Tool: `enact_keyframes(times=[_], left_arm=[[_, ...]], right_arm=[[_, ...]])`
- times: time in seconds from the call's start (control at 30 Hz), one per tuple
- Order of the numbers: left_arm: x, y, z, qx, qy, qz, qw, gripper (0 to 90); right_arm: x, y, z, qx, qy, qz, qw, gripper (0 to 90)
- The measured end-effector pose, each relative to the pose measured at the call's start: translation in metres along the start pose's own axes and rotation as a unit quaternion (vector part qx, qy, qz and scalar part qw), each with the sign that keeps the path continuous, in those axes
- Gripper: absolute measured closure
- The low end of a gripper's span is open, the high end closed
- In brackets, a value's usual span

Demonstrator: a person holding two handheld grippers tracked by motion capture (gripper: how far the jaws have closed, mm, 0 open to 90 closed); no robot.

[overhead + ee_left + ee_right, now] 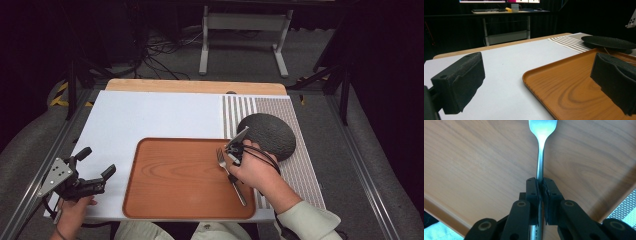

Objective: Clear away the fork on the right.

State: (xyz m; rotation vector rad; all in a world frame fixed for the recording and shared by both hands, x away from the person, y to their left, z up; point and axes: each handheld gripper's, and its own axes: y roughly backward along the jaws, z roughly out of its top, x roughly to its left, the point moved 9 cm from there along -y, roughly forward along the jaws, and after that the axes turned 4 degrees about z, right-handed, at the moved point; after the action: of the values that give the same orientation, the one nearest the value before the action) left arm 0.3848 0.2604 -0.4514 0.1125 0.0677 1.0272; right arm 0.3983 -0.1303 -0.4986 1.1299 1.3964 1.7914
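Fork (229, 171) clamped at handle by right gripper (541, 192), over right part of tray (150, 200); long axis along jaws, tines far end. Left gripper (97, 167) spread, empty, well left.

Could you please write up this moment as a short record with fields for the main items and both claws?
surface: white table with a striped mat at its right
tray: wooden tray, near edge of table
fork: fork over the tray's right part, tines pointing away
plate: dark plate on the mat
right claw: right claw shut on the fork's handle
left claw: left claw open, holding nothing, left of the tray
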Motion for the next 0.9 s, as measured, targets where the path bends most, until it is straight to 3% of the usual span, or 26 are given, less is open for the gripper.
enact_keyframes(times=[0.33,0.53,0.63,0.7,0.73,0.77,0.8,0.9], left_arm=[[0.0,0.0,0.0,0.0,0.0,0.0,1.0,0.0],[0.0,0.0,0.0,0.0,0.0,0.0,1.0,0.0],[0.0,0.0,0.0,0.0,0.0,0.0,1.0,0.0],[0.0,0.0,0.0,0.0,0.001,0.0,1.0,0.0],[0.0,0.0,0.0,0.0,0.001,0.0,1.0,0.0],[0.0,0.0,0.0,0.0,0.001,0.0,1.0,0.0],[0.0,0.0,0.0,0.001,0.001,0.0,1.0,0.0],[0.0,0.0,0.0,0.0,0.0,0.0,1.0,0.0]], right_arm=[[-0.001,-0.002,0.001,0.0,-0.005,0.003,1.0,82.5],[0.0,0.002,0.002,-0.01,0.006,0.0,0.9999,78.2],[0.0,0.005,0.005,-0.032,0.025,0.004,0.9992,66.7],[0.0,0.007,0.01,-0.062,0.046,0.002,0.997,54.4],[0.0,0.007,0.01,-0.062,0.046,0.002,0.997,54.4],[0.0,0.008,0.013,-0.074,0.057,0.002,0.9956,47.2],[0.002,0.01,0.019,-0.107,0.082,0.006,0.9909,35.0],[0.003,0.014,0.026,-0.146,0.141,0.0,0.9792,25.5]])
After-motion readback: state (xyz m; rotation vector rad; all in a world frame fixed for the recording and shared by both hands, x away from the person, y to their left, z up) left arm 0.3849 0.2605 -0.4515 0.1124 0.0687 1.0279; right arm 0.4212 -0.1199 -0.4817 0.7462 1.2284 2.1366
